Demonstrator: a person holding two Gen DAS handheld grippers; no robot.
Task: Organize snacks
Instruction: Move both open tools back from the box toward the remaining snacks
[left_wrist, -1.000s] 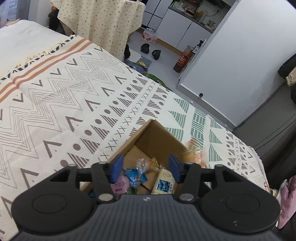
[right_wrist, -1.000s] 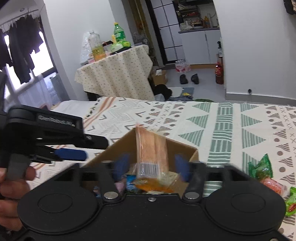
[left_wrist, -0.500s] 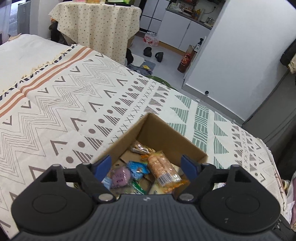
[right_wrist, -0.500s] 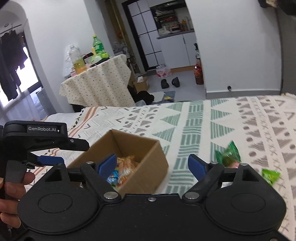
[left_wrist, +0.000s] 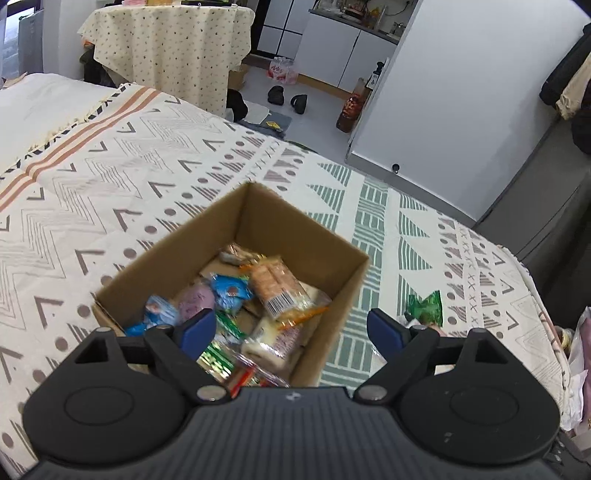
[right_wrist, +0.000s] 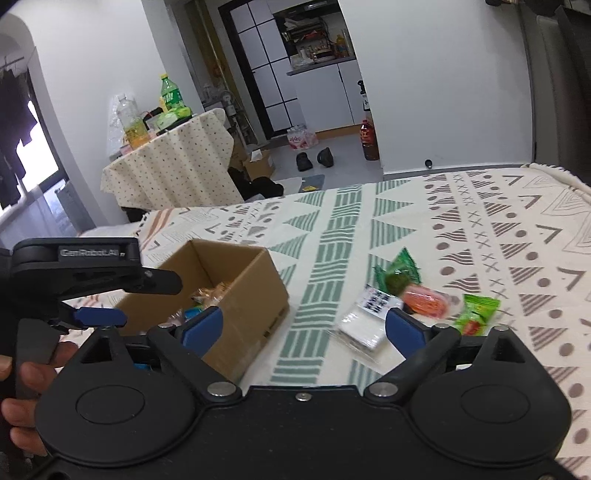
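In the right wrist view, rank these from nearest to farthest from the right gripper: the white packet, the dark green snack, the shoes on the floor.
From the right gripper:
1. White packet, on the blanket between the fingers.
2. Dark green snack, just beyond it, to the right.
3. Shoes, far off on the floor.

Cardboard box (left_wrist: 295, 236): plain brown corrugated, matt, raw cut edges. Snack packs (left_wrist: 275, 291) inside: glossy clear and printed plastic film, crinkly. Blanket (left_wrist: 110, 177) under it: woven cloth, matt, soft looking, w/ fringe at one edge. Left gripper (left_wrist: 291, 332) and right gripper (right_wrist: 303, 325): black matt plastic bodies, ribbed top face, blue smooth pads (left_wrist: 197, 328), shiny metal pivot pins. Loose green wrappers (right_wrist: 397, 271) on blanket: glossy foil-like plastic. White pack (right_wrist: 364, 321): shiny clear film.
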